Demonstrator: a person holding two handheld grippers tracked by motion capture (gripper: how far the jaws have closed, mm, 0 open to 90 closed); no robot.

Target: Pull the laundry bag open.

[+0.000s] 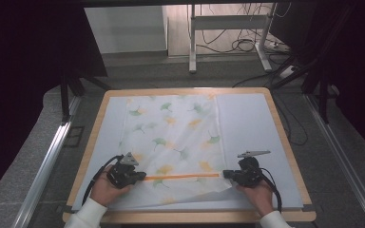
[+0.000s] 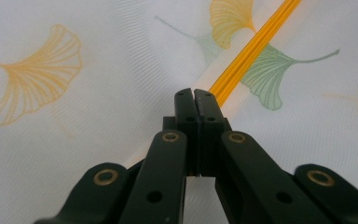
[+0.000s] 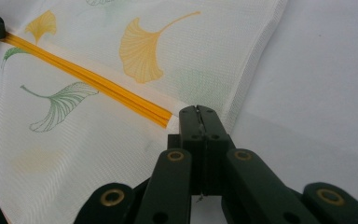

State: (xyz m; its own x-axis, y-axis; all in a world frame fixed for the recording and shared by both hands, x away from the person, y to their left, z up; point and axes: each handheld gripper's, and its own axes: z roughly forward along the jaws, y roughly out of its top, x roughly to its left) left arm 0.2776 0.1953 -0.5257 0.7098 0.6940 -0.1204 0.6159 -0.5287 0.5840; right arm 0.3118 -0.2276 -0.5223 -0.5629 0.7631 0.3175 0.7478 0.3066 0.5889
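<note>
Both tools pinch the orange strip of a leaf-print cloth near the table's front edge.

The left tool (image 1: 140, 176) and right tool (image 1: 226, 174) are each clamped on one end of the orange strip (image 1: 183, 176), which runs taut between them. The leaf-print cloth (image 1: 173, 128) stretches beyond toward the table's (image 1: 285, 137) far edge.

My gripper (image 2: 194, 93) at the frame's bottom is matt black plastic with brass-coloured rivets. The cloth (image 2: 98, 116) is thin, finely woven mesh; its orange strip (image 2: 254, 46) looks ribbed. The table (image 1: 100, 107) rim is smooth wood.
</note>
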